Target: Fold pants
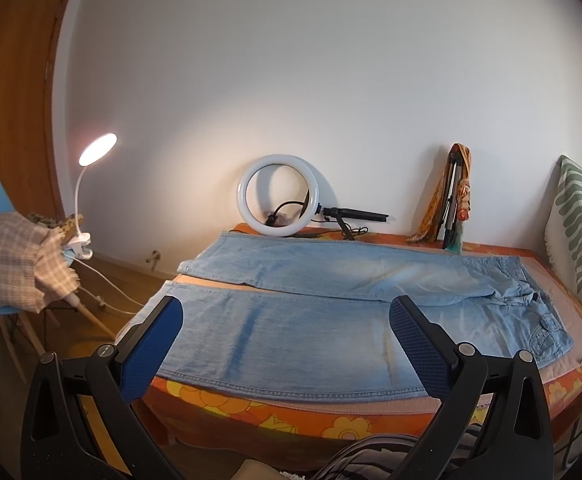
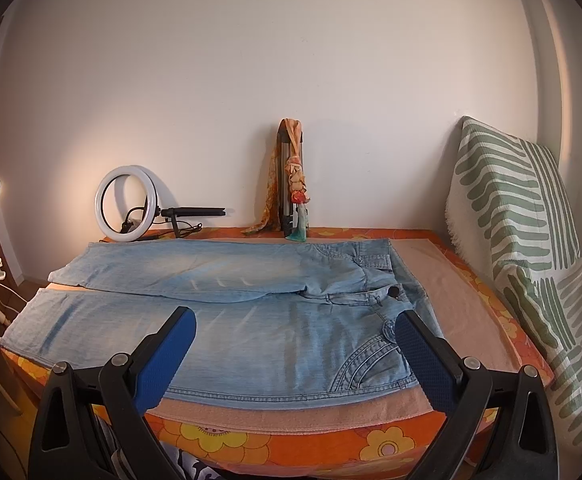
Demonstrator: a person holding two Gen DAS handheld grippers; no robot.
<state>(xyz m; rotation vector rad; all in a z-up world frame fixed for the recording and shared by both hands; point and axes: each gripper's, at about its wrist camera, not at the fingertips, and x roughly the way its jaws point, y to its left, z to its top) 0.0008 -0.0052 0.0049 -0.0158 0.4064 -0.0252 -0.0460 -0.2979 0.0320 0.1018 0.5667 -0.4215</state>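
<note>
Light blue denim pants (image 1: 311, 312) (image 2: 231, 320) lie spread flat on the bed, legs running to the left, waistband and pockets to the right. The two legs lie side by side with a narrow gap at the hems. My left gripper (image 1: 287, 316) hovers open above the near leg, blue pads wide apart, holding nothing. My right gripper (image 2: 297, 330) is open too, above the near edge by the hip pocket (image 2: 375, 360), its fingers not touching the cloth.
The bed has an orange flowered cover (image 2: 387, 444) and a pink sheet (image 2: 443, 280). A ring light (image 1: 279, 196) and a tripod wrapped in a scarf (image 2: 291, 188) stand against the far wall. A green striped pillow (image 2: 523, 248) leans at right. A lamp (image 1: 97, 150) and a chair with plaid cloth (image 1: 15, 260) stand left.
</note>
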